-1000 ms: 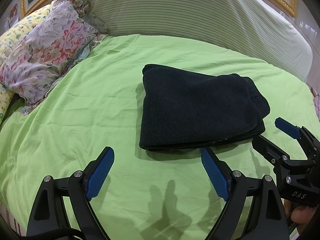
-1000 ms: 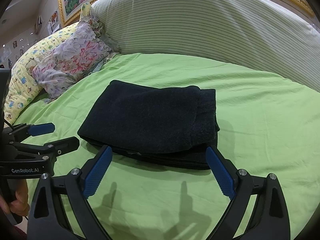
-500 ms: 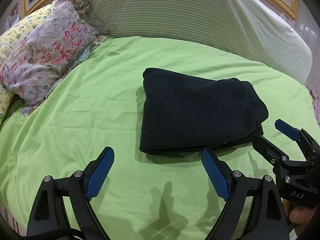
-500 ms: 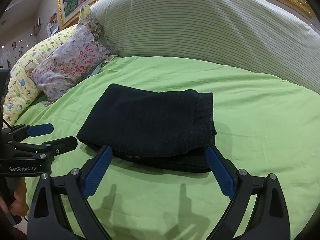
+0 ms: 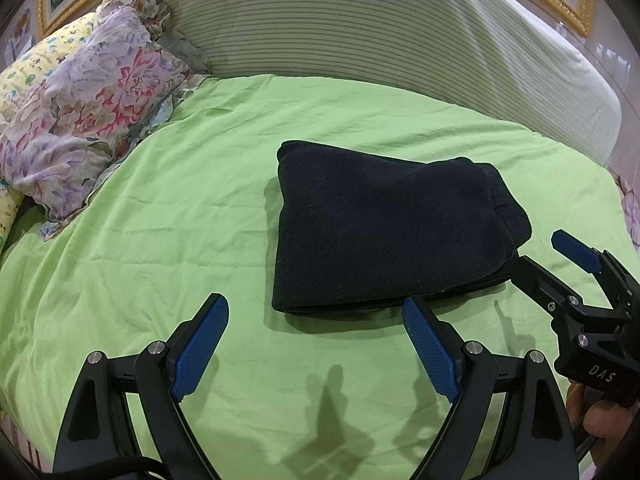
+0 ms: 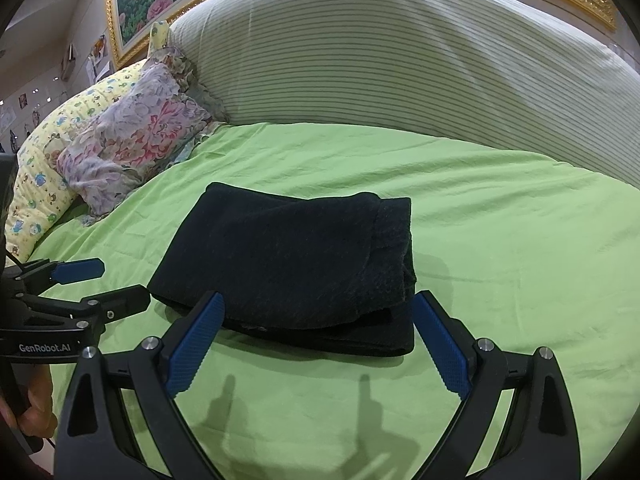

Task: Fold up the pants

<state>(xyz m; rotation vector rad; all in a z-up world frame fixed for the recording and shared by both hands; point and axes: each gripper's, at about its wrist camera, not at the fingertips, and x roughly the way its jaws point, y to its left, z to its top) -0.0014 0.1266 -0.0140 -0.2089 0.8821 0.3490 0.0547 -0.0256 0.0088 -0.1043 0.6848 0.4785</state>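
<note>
Both my grippers gape empty before the folded pants, long axis crosswise: right gripper at its near edge, left gripper just short.

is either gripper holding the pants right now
No, the left gripper and right gripper both hang open over the green sheet, with the folded pants lying free.

You can read two markings. In your left wrist view, white letters "DAS" stand on the black body of the right claw. In your right wrist view, "GenRobot.AI" is printed in white on the body of the left claw.
</note>
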